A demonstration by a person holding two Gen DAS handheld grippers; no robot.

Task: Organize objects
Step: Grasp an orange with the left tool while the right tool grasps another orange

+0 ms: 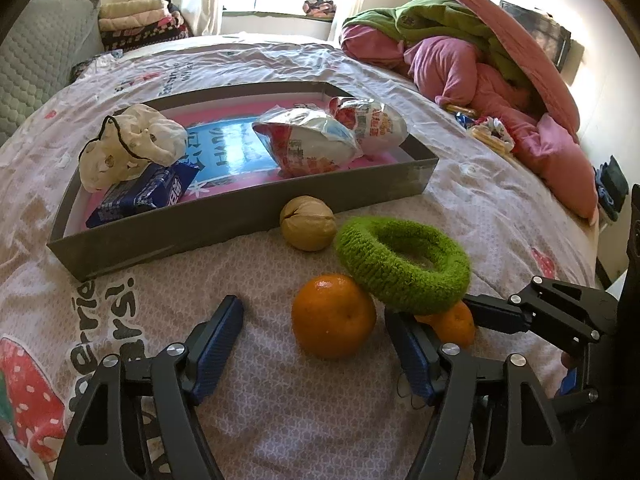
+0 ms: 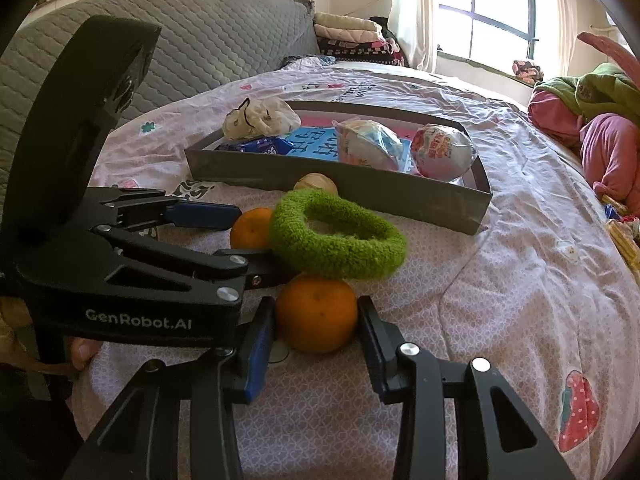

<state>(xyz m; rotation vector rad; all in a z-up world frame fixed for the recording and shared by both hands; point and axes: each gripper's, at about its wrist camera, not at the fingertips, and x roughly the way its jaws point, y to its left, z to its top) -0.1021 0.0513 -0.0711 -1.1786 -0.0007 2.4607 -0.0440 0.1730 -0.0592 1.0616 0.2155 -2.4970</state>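
Observation:
Two oranges lie on the bed in front of a grey tray. A fuzzy green ring leans across the tops of both. My left gripper is open around the left orange, and a gap shows at its left pad. In the right wrist view that gripper comes in from the left around the same orange. My right gripper is shut on the right orange, with both pads against its sides. The ring overhangs that orange. In the left wrist view the right orange is half hidden.
A brown walnut-like ball sits against the tray's front wall. The tray holds a white bag, a blue tissue pack and two wrapped snack packs. Pink and green bedding is piled at the right.

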